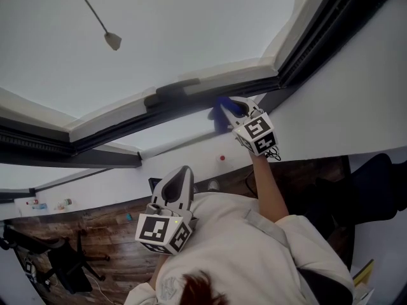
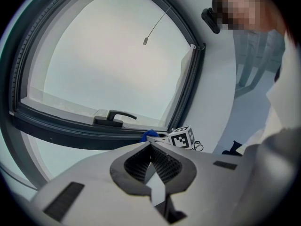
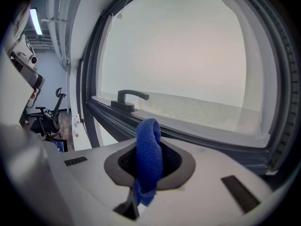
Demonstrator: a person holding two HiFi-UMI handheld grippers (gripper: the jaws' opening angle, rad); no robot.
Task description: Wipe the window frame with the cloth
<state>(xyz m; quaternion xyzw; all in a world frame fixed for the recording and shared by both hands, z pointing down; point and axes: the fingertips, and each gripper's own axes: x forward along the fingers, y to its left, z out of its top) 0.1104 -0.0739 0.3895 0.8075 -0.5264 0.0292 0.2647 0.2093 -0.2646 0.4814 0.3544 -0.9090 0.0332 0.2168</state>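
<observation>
The left gripper [image 2: 151,147] hangs low by the person's chest, its jaws pressed together with nothing between them. To the right, the right gripper [image 1: 238,111] clamps a folded blue terry cloth [image 3: 149,149] and holds it against the dark window frame [image 1: 191,101], just right of the handle [image 1: 172,91].

Wood floor and white ledge under the window

The brown plank floor [image 1: 117,234] carries a black office chair [image 1: 70,265] at lower left, with a thin pale cable [image 1: 103,291] lying just beside its base. A few small bottles [image 1: 37,204] stand on the white ledge [image 1: 95,192] at far left, too small to tell apart.
</observation>
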